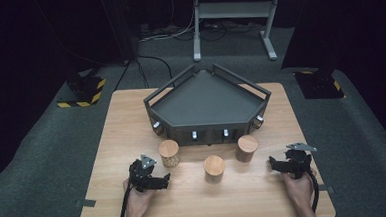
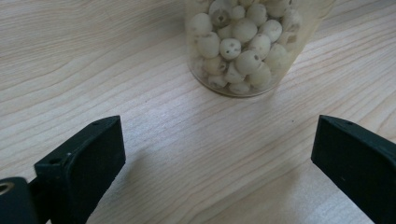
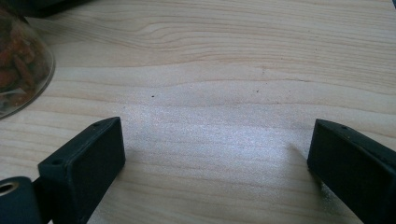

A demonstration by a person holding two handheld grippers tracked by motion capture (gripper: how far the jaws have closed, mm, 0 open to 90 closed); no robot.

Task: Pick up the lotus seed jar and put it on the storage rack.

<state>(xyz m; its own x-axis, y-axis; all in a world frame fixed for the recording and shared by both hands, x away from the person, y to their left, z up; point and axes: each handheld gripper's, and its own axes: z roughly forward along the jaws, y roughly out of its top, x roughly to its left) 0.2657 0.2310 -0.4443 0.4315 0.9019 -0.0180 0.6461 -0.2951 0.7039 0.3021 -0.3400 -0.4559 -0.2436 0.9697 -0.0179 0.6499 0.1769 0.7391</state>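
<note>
Three clear jars with wooden lids stand on the wooden table (image 1: 131, 116) in front of a dark five-sided tray (image 1: 178, 82): a left jar (image 1: 169, 153), a middle jar (image 1: 214, 168) and a right jar (image 1: 247, 148). My left gripper (image 1: 162, 180) rests near the table's front left, open, with nothing between its fingers. In the left gripper view the jar of pale round seeds (image 2: 243, 46) stands a little ahead of the open gripper (image 2: 215, 158). My right gripper (image 1: 275, 163) lies at the front right, open and empty. In the right gripper view a jar of reddish-brown bits (image 3: 18, 70) sits off to the left of that gripper (image 3: 215, 158).
The tray holds nothing and has small knobs along its front wall (image 1: 210, 133). On the carpet beyond the table stand a grey metal frame (image 1: 231, 16) and a black base with yellow-black stripes (image 1: 82, 91). Cables trail from both grippers toward the table's front edge.
</note>
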